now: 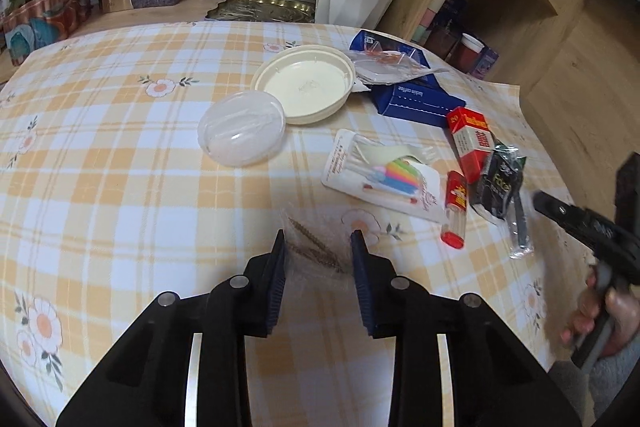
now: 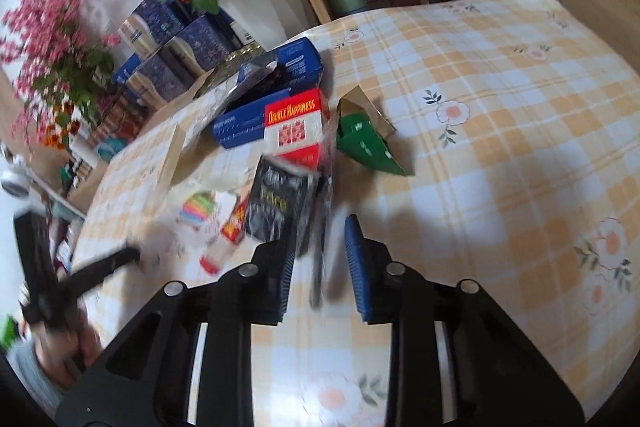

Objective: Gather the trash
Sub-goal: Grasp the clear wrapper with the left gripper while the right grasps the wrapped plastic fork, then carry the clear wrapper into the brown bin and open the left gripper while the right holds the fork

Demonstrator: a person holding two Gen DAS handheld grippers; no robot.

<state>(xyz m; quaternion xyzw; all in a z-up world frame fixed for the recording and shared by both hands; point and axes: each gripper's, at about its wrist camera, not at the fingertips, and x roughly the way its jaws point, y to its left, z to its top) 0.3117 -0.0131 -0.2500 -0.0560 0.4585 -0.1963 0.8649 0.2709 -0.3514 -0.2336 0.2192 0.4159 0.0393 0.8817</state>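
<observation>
Left wrist view showed your left gripper [image 1: 318, 247] lowered over a clear packet of screws [image 1: 314, 247] on the checked tablecloth [image 1: 120, 147]; the packet lay between the fingers, though I could not tell whether the pads pressed it. Your right gripper [image 2: 320, 247] straddled a clear-wrapped dark utensil [image 2: 318, 267] beside the black sachet [image 2: 276, 199], its fingers apparently not yet touching it. Both pickups looked to be in hand; next you would need to clench fully before lifting. Readable print: "Double Happiness" on the red carton [image 2: 294, 131], "Face" on the sachet, "coffee" on the blue box [image 1: 416, 103].
</observation>
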